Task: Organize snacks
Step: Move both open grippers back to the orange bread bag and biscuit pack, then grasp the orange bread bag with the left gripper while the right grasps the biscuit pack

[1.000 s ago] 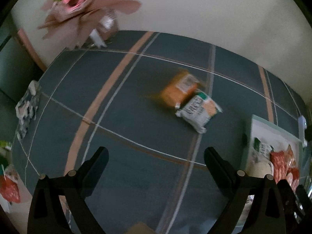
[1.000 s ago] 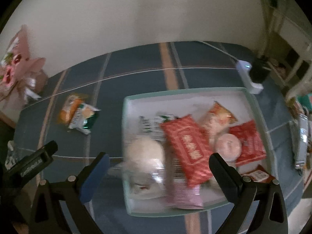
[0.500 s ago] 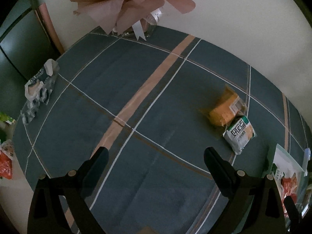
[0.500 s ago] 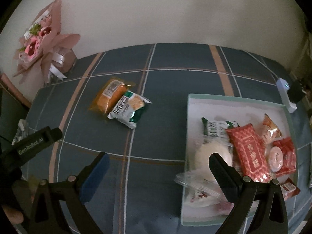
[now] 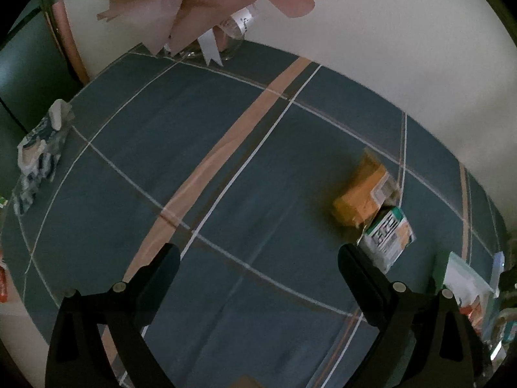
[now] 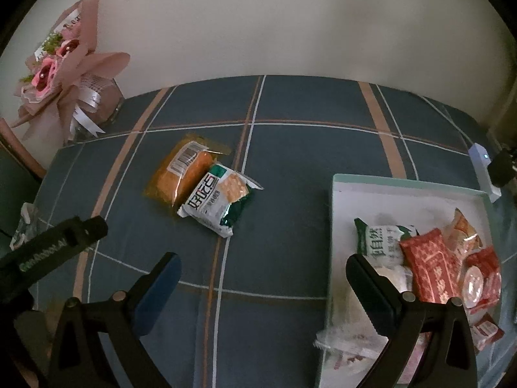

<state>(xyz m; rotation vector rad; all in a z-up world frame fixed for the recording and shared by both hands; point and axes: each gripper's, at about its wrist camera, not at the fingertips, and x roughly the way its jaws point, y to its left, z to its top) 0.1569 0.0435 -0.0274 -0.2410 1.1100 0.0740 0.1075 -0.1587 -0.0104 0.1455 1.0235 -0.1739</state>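
Two snack packets lie together on the blue plaid cloth: an orange packet (image 6: pixel 181 174) (image 5: pixel 363 192) and a green-and-white packet (image 6: pixel 219 203) (image 5: pixel 387 232) partly on top of it. A pale green tray (image 6: pixel 336 213) (image 5: pixel 452 274) on the right holds several snacks, among them red packets (image 6: pixel 429 271) and a green-white one (image 6: pixel 381 239). My right gripper (image 6: pixel 263 283) is open, empty, above bare cloth between packets and tray. My left gripper (image 5: pixel 258 270) is open and empty, left of the two packets; it shows in the right wrist view (image 6: pixel 55 242).
A pink-wrapped bouquet (image 6: pixel 61 64) (image 5: pixel 200 3) stands at the back left by the wall. A crumpled blue-white wrapper (image 5: pixel 38 152) lies at the cloth's left edge. A white device with a light (image 6: pixel 483 171) sits behind the tray.
The right wrist view has swung left from over the tray toward the two loose packets. The left wrist view has turned left too, so the packets slid to its right side.
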